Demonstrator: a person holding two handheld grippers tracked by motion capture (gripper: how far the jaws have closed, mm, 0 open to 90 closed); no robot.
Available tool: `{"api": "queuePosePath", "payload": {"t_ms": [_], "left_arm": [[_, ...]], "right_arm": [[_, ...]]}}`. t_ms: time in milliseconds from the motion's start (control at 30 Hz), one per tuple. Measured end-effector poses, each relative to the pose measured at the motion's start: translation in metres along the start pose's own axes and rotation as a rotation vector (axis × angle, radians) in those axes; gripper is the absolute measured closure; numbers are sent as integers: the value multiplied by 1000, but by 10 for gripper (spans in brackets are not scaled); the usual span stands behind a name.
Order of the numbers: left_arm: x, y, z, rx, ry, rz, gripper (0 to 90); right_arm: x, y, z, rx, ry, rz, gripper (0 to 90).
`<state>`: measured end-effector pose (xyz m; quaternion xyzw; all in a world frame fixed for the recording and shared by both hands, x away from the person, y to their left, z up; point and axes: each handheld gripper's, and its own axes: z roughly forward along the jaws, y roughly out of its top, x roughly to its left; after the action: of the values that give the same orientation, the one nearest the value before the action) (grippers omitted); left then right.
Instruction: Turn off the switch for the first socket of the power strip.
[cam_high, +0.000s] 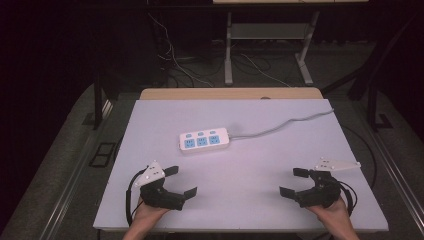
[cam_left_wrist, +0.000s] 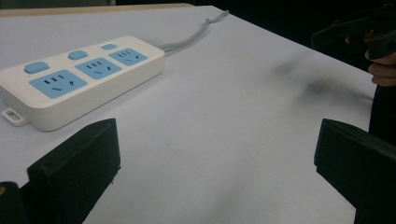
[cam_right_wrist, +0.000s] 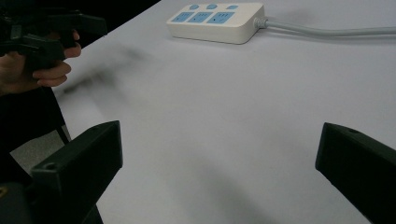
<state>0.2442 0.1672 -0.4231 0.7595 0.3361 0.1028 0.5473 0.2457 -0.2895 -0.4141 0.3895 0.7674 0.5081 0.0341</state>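
The white power strip (cam_high: 204, 140) lies mid-table (cam_high: 250, 200), long axis crosswise — ahead of both grippers; left gripper (cam_high: 181, 181) is nearer; right gripper (cam_high: 295, 182) farther — both jaws wide open, empty.

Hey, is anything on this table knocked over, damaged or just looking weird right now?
Nothing stands out. The white power strip lies flat mid-table, slightly angled, nothing plugged into its blue sockets, and its grey cord trails off the far right edge. The left gripper and right gripper hover open near the front edge, touching nothing.
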Motion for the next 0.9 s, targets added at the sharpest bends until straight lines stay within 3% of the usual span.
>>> {"api": "queuePosePath", "payload": {"t_ms": [900], "left_arm": [[1,1,-1,8,-3,-1,0]], "right_arm": [[0,-1,1,33,3,-10,4]]}}
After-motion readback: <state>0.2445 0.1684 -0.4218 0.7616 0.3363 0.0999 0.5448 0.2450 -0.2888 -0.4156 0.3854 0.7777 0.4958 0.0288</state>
